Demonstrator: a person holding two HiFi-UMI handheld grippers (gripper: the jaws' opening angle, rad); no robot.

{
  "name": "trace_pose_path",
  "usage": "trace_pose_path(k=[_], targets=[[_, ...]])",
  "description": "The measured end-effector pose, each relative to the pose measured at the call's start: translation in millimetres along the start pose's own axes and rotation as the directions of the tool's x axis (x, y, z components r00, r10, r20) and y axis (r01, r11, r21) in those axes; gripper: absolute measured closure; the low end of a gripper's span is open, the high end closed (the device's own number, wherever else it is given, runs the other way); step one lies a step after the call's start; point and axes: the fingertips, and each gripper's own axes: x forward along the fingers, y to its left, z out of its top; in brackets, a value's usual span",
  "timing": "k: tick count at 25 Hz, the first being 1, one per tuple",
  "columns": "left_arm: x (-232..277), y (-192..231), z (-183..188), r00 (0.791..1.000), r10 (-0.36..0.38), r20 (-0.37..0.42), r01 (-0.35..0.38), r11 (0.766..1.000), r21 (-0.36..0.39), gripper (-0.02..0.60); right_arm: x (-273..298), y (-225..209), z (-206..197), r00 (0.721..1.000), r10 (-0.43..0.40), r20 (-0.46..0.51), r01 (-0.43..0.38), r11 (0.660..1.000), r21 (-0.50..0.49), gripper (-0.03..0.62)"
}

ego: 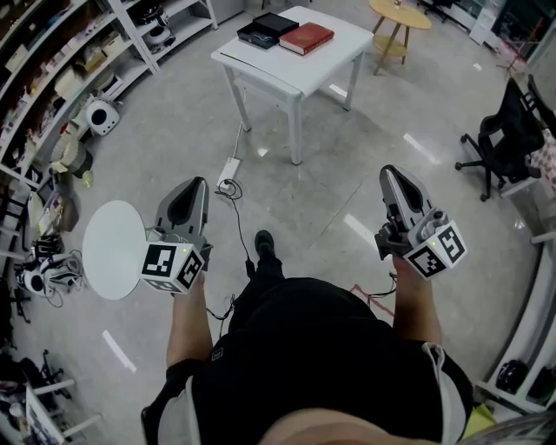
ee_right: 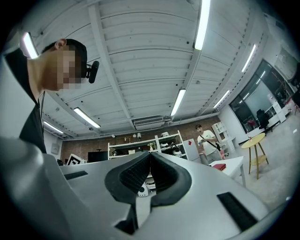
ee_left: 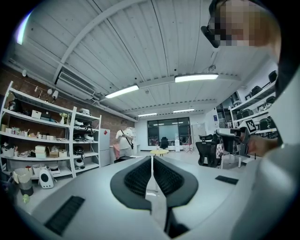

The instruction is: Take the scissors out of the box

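Observation:
A white table stands across the floor ahead of me, with a flat black box and a red box on its far end. No scissors show in any view. My left gripper is held at waist height, pointing level towards the room. Its jaws are shut with nothing between them. My right gripper is tilted slightly up, also shut and empty. Both are well short of the table. The red box shows small in the right gripper view.
Shelving lines the left wall. A small round white table stands by my left hand. A power strip and cable lie on the floor. A yellow stool and black office chair stand at right. A person stands by the far shelves.

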Motion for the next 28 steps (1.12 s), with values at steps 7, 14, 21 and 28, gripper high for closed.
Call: trace_pose_path(k=[7,14,21,28], targets=[[48.3,48.1,-3.8,1.000,-0.003,0.011,0.004,1.000,-0.017,0.555,61.4,-27.8,-8.7,1.000,0.001,-0.020,-0.001,1.000,-0.008,0.565],[107.9,132.7,-8.6,1.000,-0.016,0.010,0.017,0.999,-0.029,0.555,165.9,-51.5,-30.3,0.999,0.011,-0.043,-0.011,1.000,-0.008,0.563],[162.8,229.0,-10.3,1.000,-0.020,0.012,0.021,0.999,-0.049,0.555,279.8,-68.5,-52.9,0.997,0.021,-0.072,-0.022,1.000,-0.011,0.563],[193.7,305.3,-32.5,1.000,-0.013,-0.016,0.012,0.996,-0.086,0.555,371.1,-72.3,-81.1,0.994,0.048,-0.097,-0.048,0.999,0.005,0.563]])
